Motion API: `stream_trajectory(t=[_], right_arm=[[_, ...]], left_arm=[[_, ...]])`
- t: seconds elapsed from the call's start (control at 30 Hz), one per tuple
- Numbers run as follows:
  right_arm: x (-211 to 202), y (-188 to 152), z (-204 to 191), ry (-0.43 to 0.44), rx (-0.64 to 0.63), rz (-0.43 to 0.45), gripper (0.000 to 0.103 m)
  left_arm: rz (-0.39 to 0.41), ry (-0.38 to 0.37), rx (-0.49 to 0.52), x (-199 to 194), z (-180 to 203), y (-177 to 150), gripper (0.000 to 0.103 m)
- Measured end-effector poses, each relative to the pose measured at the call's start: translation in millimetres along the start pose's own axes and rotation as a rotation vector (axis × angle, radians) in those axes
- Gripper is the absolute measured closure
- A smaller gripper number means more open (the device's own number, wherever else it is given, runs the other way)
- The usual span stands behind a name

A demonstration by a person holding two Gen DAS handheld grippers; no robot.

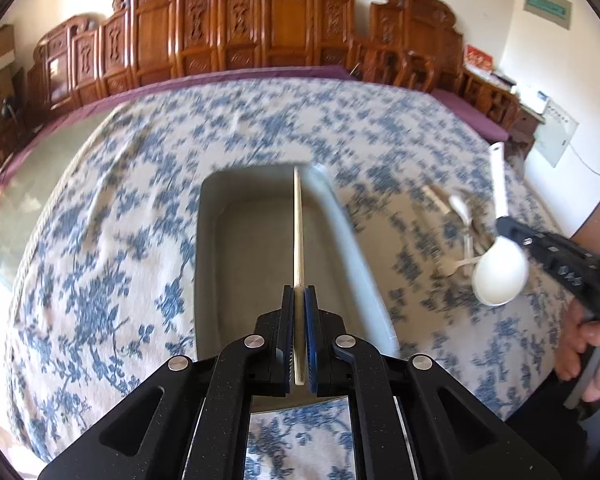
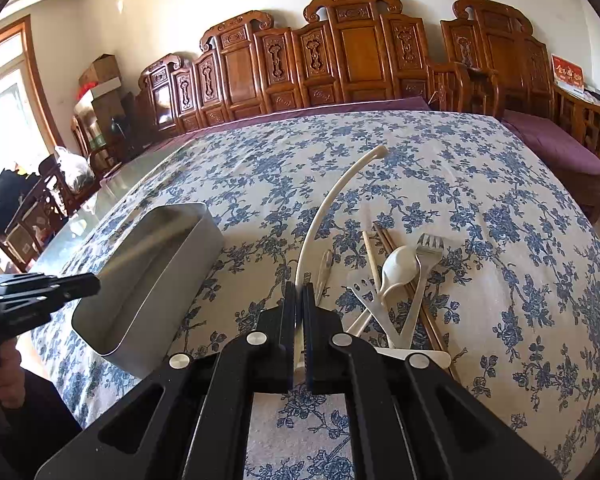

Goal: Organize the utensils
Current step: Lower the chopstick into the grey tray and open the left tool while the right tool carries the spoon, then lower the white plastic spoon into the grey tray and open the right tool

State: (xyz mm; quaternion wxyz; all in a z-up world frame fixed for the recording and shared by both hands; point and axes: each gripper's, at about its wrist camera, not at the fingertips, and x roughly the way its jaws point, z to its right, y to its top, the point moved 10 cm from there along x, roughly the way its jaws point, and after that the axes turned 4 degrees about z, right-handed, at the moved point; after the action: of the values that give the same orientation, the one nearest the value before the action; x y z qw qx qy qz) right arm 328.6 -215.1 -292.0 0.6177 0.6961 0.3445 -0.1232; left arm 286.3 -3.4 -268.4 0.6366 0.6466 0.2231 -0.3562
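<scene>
My left gripper is shut on a pale wooden chopstick and holds it lengthwise over the grey rectangular bin, which looks empty. My right gripper is shut on the handle of a white ladle; in the left wrist view the ladle's bowl hangs above the table, right of the bin. The bin also shows in the right wrist view, to the left. A pile of utensils lies on the cloth: a white spoon, white forks, a slotted piece and brown chopsticks.
The table carries a blue floral cloth. Carved wooden chairs line its far side. The left gripper's body shows left of the bin, and the right gripper's body with a hand at the right.
</scene>
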Motion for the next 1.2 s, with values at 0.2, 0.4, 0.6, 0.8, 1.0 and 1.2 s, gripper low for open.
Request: stream_trajectory(t=[0.2,0.4,0.6,0.8,1.0,1.2], right_arm=[[3,-3,-2,0.0,-0.009,-0.008,0.099],[1,-1,-12,0.016,-0.018,-0.008,0.099],[-1,3,-37,0.041,-0.065,-0.006,0.099],[1,14,-75,0.099,-0.114,-0.002,0.099],[10,32,-120,0.186,-0.149,-0.006,0.099],[42,18,-160,0.23,-0.205,-0.086,0.099]], left_arm=[[-0.031,0.013,-0.03,11,-13,-8,0.099],[-0.043,0.024,-0.032,19,-16,-10,0.099],[-0.034,0.025,-0.032,19,-17,-7,0.087],[-0.003,0.031,-0.049,9,-27,1,0.08],[0.024,0.056,-0.068,-1,-44,8,0.08],[0.037,0.082,-0.089,-7,-61,10,0.08]])
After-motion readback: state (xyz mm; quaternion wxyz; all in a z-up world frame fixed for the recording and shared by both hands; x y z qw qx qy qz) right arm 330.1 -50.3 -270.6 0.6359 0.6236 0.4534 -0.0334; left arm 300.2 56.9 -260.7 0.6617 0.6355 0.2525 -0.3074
